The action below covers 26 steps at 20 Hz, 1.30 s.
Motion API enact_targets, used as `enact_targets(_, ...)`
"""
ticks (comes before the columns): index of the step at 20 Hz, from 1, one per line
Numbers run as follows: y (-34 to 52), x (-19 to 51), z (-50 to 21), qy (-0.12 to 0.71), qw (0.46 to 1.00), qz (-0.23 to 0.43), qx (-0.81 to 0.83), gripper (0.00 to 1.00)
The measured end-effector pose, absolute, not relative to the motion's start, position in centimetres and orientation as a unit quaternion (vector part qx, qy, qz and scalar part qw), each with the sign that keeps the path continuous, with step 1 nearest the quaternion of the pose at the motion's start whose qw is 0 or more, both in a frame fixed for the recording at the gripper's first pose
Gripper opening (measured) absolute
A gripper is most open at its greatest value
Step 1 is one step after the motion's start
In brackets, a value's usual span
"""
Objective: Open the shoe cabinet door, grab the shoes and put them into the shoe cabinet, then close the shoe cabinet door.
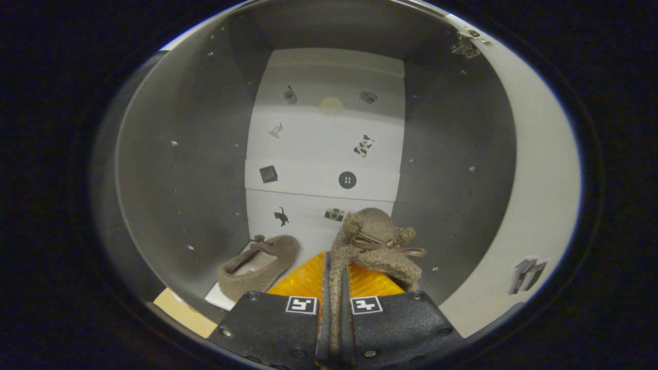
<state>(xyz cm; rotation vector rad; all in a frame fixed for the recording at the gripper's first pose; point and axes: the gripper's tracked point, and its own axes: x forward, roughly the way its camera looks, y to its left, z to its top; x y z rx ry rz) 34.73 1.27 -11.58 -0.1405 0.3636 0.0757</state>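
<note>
The gripper [334, 280] points into the open shoe cabinet [185, 169], its fingers [272, 324] clenched on the fuzzy edge of a brown slipper [378, 241] — the fabric is pinched in the narrow slot between them, and the slipper's toe, with a ribbon bow [383, 244], rises just ahead of the fingers. A second brown slipper [259, 267] lies on the cabinet floor, just beside the held one and near the cabinet's side wall. Beyond both, the pale back panel [324, 154] carries small stickers — a button, a cat, a camera among them. A hinge [465, 46] sits on the cabinet's other side wall, near the top.
</note>
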Motion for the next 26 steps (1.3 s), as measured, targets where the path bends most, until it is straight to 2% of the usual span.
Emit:
enact_targets(4,-0.6,38.2,-15.1,0.184,0.976,0.011,-0.112,0.11)
enact_targets(7,-0.7,40.6,-18.1,0.201,0.973,0.019,-0.111,0.11)
enact_targets(12,2.4,41.6,-22.0,0.239,0.965,0.092,-0.059,0.12)
enact_targets(21,2.4,41.6,-21.7,0.258,0.961,0.078,-0.058,0.15)
enact_targets(24,2.9,41.3,-21.2,0.257,0.961,0.088,-0.056,0.23)
enact_targets(26,3.8,40.2,-20.7,0.271,0.955,0.112,-0.049,0.42)
